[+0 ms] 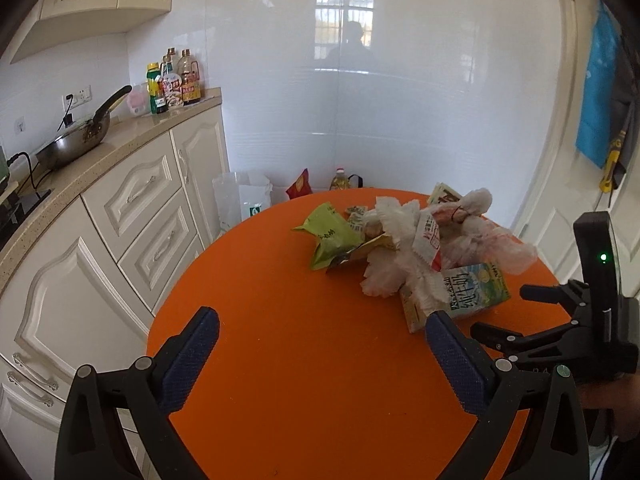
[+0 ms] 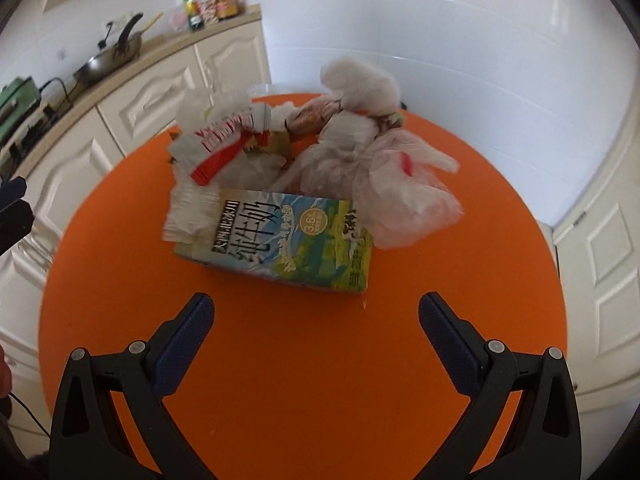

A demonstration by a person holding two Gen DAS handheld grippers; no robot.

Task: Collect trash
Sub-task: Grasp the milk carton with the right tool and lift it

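Observation:
A heap of trash lies on a round orange table (image 1: 280, 320): a milk carton (image 2: 280, 240) on its side at the front, tied clear plastic bags (image 2: 384, 184), a red-and-white wrapper (image 2: 224, 140) and a green wrapper (image 1: 332, 236). The carton also shows in the left wrist view (image 1: 472, 292). My left gripper (image 1: 320, 352) is open and empty above the table's near part, left of the heap. My right gripper (image 2: 316, 336) is open and empty just short of the carton; it also shows at the right of the left wrist view (image 1: 508, 316).
A counter (image 1: 132, 136) with cream cabinets runs along the left, holding a wok (image 1: 76, 140) and sauce bottles (image 1: 176, 84). On the floor behind the table are a white plastic bag (image 1: 244, 200), a red snack bag (image 1: 300, 186) and an oil bottle (image 1: 340, 180). A door (image 2: 600, 240) stands at right.

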